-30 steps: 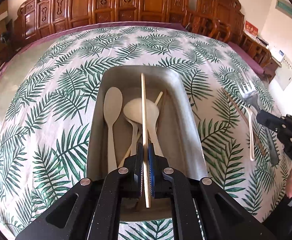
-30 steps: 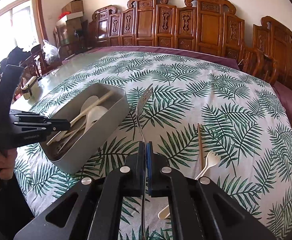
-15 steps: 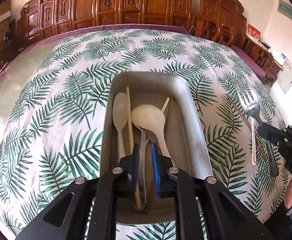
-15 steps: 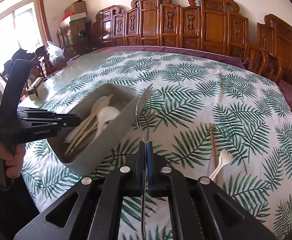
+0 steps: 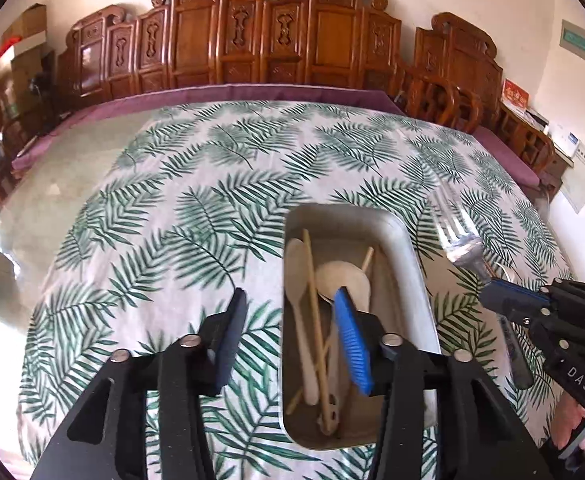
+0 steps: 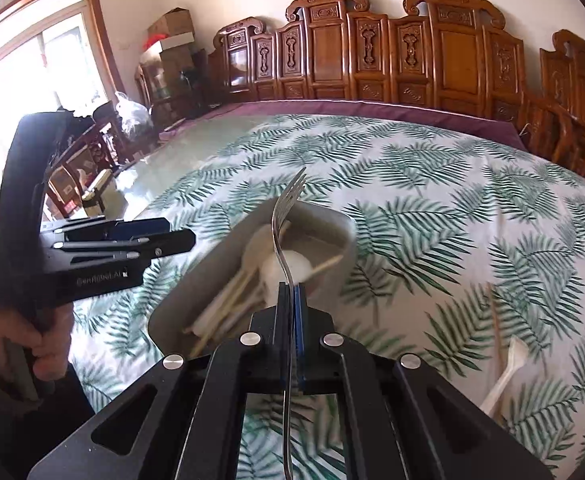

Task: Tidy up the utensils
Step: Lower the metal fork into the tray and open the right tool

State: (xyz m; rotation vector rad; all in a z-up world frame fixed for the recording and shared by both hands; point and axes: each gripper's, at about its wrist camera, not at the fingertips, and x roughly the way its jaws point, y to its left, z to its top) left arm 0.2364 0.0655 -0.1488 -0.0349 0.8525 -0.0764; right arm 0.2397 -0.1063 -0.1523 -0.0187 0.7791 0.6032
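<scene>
The grey tray [image 5: 416, 264] sits on the leaf-patterned tabletop [image 5: 172, 208], holding pale spoons [image 5: 298, 280] and chopsticks [image 5: 314, 300]. The right tongs [image 6: 291, 300] are clamped on a metal fork [image 6: 286, 208], tines raised over the tray. The left tongs [image 5: 292, 336] have just been opening; nothing lies between them.

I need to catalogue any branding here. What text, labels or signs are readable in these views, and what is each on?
"DAS": right gripper, on its body.
Left gripper body: white lettering, mirrored and blurred, unreadable.
Green wall sign: too small.
Red card: unreadable.
White wall notice: unreadable.
</scene>
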